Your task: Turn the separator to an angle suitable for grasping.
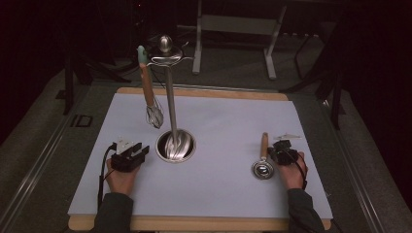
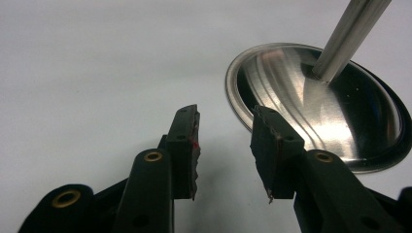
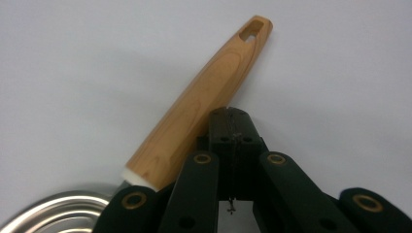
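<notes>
A steel utensil stand rises from a round base (image 1: 176, 145) (image 2: 316, 111) on a slim pole (image 1: 170, 97) (image 2: 350, 34). A whisk (image 1: 149, 94) with a wooden handle hangs from its top. A small steel ladle lies flat at the right, bowl (image 1: 262, 170) (image 3: 58, 213) toward me and wooden handle (image 1: 264, 144) (image 3: 204, 107) pointing away. My left gripper (image 1: 142, 150) (image 2: 226, 145) rests open just left of the base, nothing between its jaws. My right gripper (image 1: 279, 144) (image 3: 232, 117) is shut with nothing in it, lying right beside the ladle's handle.
Everything sits on a white mat (image 1: 218, 121) over a wooden board (image 1: 204, 223). A metal frame (image 1: 233, 29) stands on the dark floor beyond the table's far edge.
</notes>
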{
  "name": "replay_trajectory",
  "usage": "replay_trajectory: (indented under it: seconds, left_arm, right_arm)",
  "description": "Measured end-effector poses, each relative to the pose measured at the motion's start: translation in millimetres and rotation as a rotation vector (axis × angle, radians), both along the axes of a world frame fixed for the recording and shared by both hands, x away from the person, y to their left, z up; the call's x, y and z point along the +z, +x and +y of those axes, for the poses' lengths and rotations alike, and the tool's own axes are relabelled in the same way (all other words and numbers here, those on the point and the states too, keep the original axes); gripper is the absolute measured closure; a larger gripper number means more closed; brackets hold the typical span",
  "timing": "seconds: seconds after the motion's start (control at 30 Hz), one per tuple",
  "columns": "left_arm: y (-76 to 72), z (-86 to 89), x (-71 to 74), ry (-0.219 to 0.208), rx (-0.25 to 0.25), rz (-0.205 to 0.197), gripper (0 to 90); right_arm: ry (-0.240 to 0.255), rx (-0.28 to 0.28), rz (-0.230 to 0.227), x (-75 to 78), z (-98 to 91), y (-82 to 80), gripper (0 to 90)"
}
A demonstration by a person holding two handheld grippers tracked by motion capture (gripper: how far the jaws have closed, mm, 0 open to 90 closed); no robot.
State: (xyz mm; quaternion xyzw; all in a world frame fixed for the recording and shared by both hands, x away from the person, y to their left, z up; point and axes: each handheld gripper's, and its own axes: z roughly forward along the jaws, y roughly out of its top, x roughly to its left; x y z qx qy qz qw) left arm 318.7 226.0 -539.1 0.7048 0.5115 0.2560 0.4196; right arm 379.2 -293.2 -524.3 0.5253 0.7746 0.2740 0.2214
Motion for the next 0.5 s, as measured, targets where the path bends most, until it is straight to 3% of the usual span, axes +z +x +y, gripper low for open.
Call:
replay_trajectory:
  seconds: [0.5]
  left_arm:
    - [0.1, -0.3, -0.1, 0.002, -0.001, 0.0, 62.7]
  right_arm:
    - [-0.018, 0.045, 0.002, 0.5, 10.2, -4.4, 90.0]
